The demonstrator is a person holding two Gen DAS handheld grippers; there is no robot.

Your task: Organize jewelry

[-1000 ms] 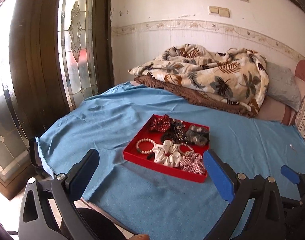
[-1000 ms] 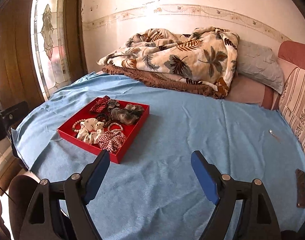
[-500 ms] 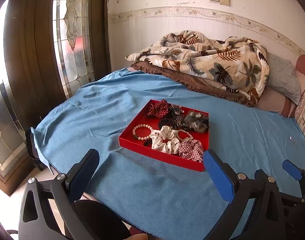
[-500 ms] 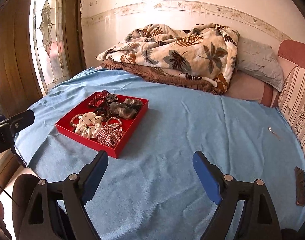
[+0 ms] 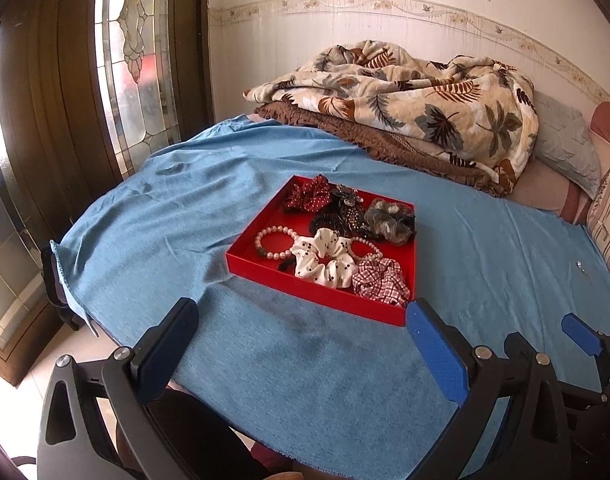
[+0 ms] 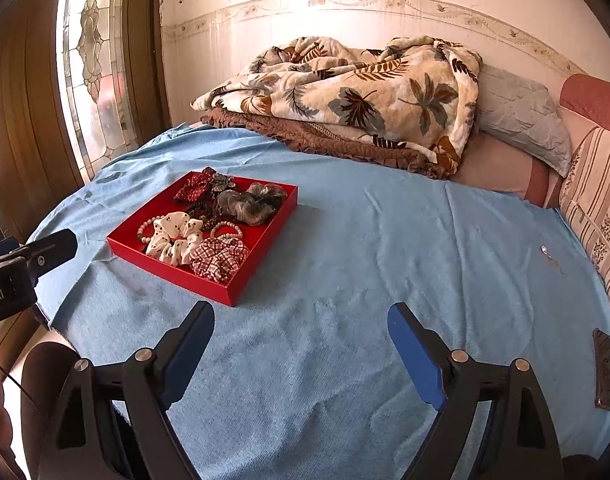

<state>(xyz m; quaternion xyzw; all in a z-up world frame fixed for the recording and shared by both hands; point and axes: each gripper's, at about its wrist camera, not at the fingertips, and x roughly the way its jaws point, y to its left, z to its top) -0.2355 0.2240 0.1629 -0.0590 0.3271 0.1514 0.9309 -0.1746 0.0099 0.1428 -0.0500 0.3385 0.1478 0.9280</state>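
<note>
Jewelry tray on blue-covered bed

Jewelry and scrunchies fill a red tray (image 5: 265, 270) on the blue cloth (image 5: 305, 380) of a bed, near its left edge by the stained-glass door (image 5: 141, 60). Bare cloth spreads right. Left gripper (image 5: 301, 344) and right gripper (image 6: 301, 344) hover angled down, jaws wide, empty.

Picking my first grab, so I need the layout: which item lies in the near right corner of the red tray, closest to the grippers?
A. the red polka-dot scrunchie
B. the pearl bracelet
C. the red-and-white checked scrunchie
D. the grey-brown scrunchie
C: the red-and-white checked scrunchie fills the red tray's near right corner, beside the white spotted scrunchie.
</note>
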